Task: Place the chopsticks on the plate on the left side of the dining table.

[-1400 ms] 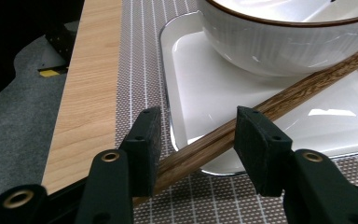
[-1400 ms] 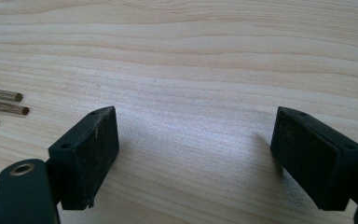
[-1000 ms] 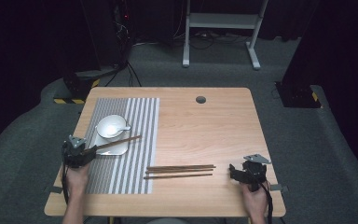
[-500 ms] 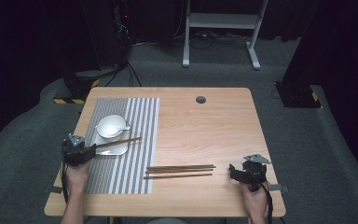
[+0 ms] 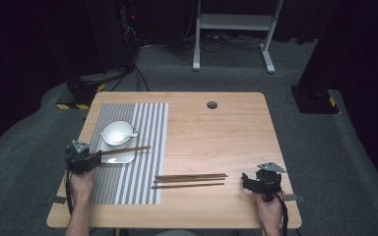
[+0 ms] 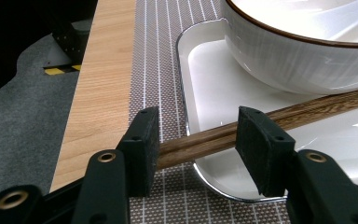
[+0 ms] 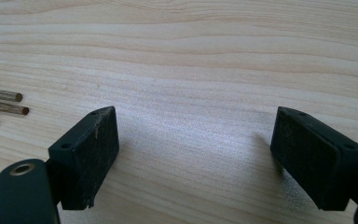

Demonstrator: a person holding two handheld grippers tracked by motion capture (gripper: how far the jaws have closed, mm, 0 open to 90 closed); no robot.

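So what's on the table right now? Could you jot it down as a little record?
surface: wooden table with a striped placemat on its left part
dishes: white bowl on a white tray, both on the placemat
chopstick on tray: one wooden chopstick lies across the tray, its end between the jaws of the left gripper
left gripper: jaws apart, not pressing the chopstick
loose chopsticks: three lying on the table, partly on the placemat
right gripper: open above bare wood, holding nothing
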